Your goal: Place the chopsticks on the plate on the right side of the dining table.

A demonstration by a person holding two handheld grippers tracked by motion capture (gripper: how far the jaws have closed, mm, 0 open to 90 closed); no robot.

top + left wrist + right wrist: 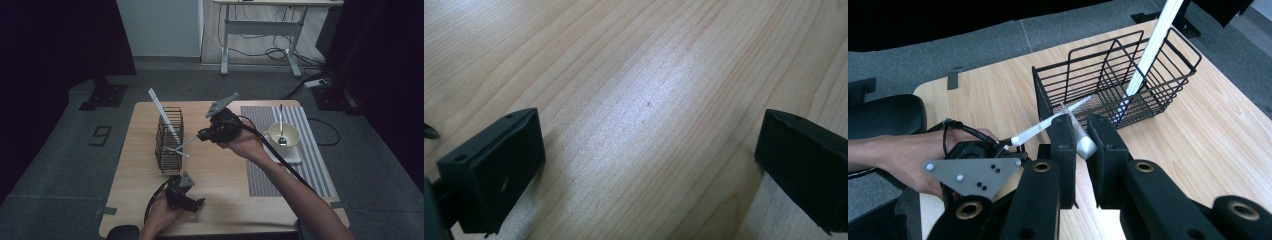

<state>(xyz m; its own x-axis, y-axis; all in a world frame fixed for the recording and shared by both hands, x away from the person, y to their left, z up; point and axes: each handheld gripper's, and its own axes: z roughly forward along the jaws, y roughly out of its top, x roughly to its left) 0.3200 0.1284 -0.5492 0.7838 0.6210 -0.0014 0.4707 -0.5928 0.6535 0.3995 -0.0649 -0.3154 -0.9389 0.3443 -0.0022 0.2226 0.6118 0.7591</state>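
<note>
Pale wooden table [220,170] with rounded corners, set on grey carpet [60,150] in a dim room; black drapes on both sides, a white-legged desk [260,30] with loose cables farther back. Right gripper [201,135] raised over the tabletop, clenched on the end of a white plastic utensil [1048,126], grasped between the jaws in the right gripper view. Just ahead of those jaws, a black wire basket [169,137], with the utensil's far end reaching toward its wall. Inside the basket, a long white stick [164,116] leaning upright and poking above the rim. Behind that gripper, a striped grey placemat [310,150] carrying a cream bowl [285,136] with a spoon [281,125]. Left gripper [192,204] low near the table's near edge, released, jaws wide apart over bare wood grain with nothing between.
</note>
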